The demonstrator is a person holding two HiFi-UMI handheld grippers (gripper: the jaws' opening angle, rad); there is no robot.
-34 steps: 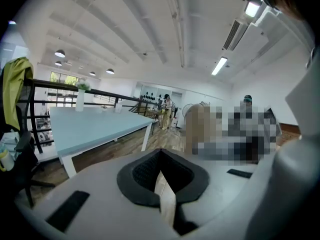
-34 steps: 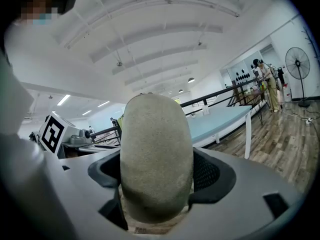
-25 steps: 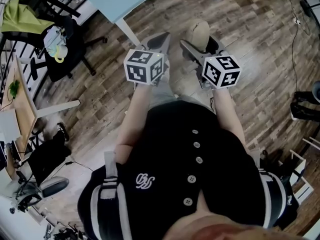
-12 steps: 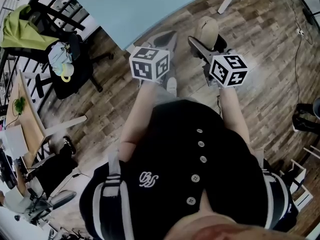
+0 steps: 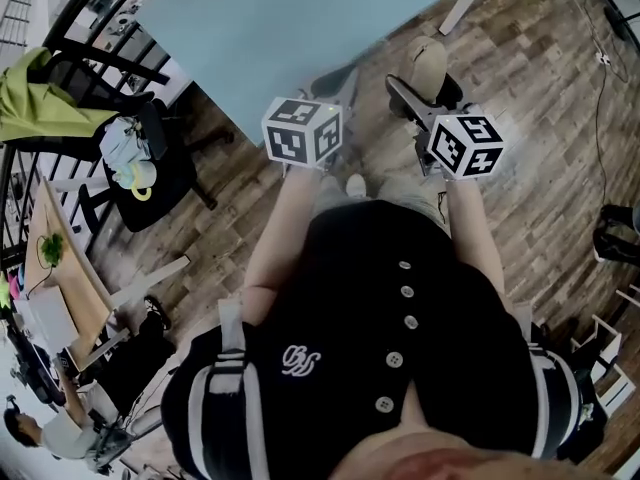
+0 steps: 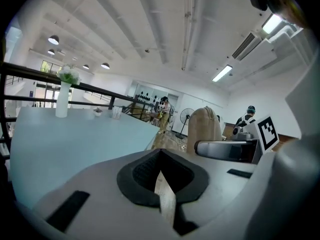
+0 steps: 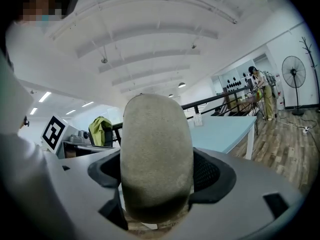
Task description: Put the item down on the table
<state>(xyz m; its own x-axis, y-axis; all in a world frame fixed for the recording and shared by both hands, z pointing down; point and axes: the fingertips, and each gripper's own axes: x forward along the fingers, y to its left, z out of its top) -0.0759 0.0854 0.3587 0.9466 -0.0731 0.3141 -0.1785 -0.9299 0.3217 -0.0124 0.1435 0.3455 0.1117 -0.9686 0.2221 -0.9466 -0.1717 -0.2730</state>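
Observation:
A beige, rounded soft item (image 5: 428,61) stands upright between the jaws of my right gripper (image 5: 424,86), which is shut on it. In the right gripper view the item (image 7: 157,151) fills the middle and hides the fingertips of the right gripper (image 7: 157,189). My left gripper (image 5: 335,80) is held beside it, shut, with nothing between its jaws. In the left gripper view the left gripper (image 6: 162,181) shows only a thin slit, and the item (image 6: 203,126) stands to its right. The light blue table (image 5: 300,28) lies just ahead of both grippers, over the wooden floor.
A white table leg (image 5: 463,1) stands ahead on the right. A chair with a green jacket (image 5: 45,103) and a black office chair (image 5: 150,173) are at the left. A white vase (image 6: 62,98) stands far back on the table. A fan (image 7: 295,71) and people are far off.
The person has stepped toward the table. It now fills more of the head view's top, and both grippers are nearer its edge. The right gripper still holds the item.

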